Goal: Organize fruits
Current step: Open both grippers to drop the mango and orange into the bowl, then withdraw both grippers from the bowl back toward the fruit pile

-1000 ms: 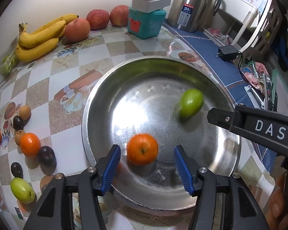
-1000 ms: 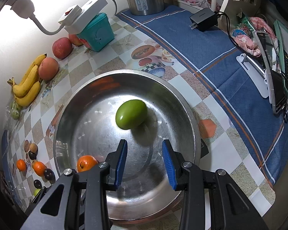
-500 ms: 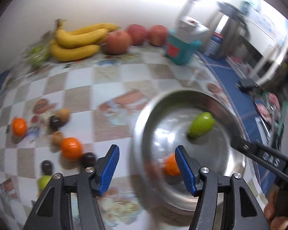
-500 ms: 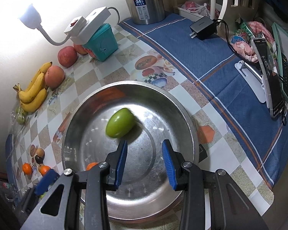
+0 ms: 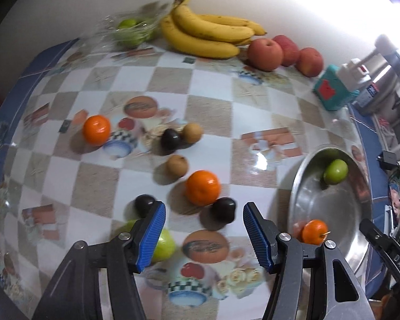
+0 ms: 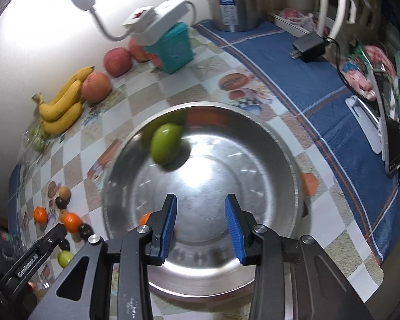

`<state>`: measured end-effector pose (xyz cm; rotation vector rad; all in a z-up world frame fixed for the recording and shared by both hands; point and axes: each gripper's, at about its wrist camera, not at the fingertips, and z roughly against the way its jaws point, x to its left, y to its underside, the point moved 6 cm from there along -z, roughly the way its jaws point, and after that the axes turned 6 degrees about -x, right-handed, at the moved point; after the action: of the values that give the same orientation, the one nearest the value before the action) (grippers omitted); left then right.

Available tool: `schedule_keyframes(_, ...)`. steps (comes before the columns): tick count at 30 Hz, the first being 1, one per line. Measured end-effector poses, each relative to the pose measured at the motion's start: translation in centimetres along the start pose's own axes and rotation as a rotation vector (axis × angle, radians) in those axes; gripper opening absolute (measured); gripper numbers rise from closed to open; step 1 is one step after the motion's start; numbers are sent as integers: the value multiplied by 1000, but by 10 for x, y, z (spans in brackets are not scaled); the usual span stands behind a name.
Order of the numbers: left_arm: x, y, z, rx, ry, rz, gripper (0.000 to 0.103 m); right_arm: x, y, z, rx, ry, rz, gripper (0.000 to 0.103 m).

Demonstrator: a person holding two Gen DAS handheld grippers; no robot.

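Observation:
A steel bowl [image 6: 280,144] holds a green fruit [image 6: 165,146] and a small orange [image 5: 314,231]. My left gripper [image 5: 204,233] is open and empty over loose fruit left of the bowl [image 5: 296,186]: an orange [image 5: 202,190], a dark plum [image 5: 224,209] just beyond the fingers, another plum [image 5: 144,204], a green fruit [image 5: 164,246] behind the left finger, and a second orange [image 5: 96,129]. My right gripper [image 6: 201,225] is open and empty above the bowl's near side.
Bananas [image 5: 205,34] and apples [image 5: 265,53] lie along the back wall, with a bag of green fruit [image 5: 128,30]. A teal box [image 6: 173,48], kettle [image 6: 234,0], charger [image 6: 308,46] and blue cloth [image 6: 320,85] lie to the right.
My left gripper has let the orange go in the bowl and swung left over the loose fruit. The green fruit has rolled to the bowl's far left wall. My right gripper has drawn back slightly.

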<state>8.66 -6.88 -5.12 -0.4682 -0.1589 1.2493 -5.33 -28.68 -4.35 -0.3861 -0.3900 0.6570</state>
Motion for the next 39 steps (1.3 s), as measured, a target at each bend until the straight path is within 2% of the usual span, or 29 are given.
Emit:
schedule_keyframes(1, 2, 0, 0, 3, -2, 4, 71, 5, 1, 1, -3, -9, 14, 39)
schedule_keyframes(4, 6, 1, 0, 12, -12, 3, 75, 16, 2, 3, -7, -20, 50, 39)
schedule_keyframes(8, 4, 6, -3, 36, -27, -13, 81, 24, 7, -1, 15, -23, 82, 50)
schedule_keyframes(13, 4, 9, -7, 51, -38, -11, 86, 26, 12, -9, 46, 0, 112, 51)
schedule_keyframes(14, 5, 9, -8, 55, -43, -9, 86, 26, 13, -11, 51, 3, 117, 54)
schedule_keyframes(15, 5, 10, -9, 57, -44, -5, 87, 26, 13, -12, 54, 5, 119, 64)
schedule_keyframes(17, 7, 11, -11, 67, -41, 7, 87, 26, 14, -13, 56, 6, 125, 76)
schedule_keyframes(24, 9, 13, -13, 74, -49, 15, 88, 28, 15, -15, 57, 9, 140, 76)
schedule_keyframes(26, 9, 13, -14, 75, -52, 13, 103, 29, 16, -16, 60, 10, 142, 77)
schedule_keyframes(39, 9, 13, -15, 71, -57, 0, 103, 30, 20, -21, 74, 18, 161, 78)
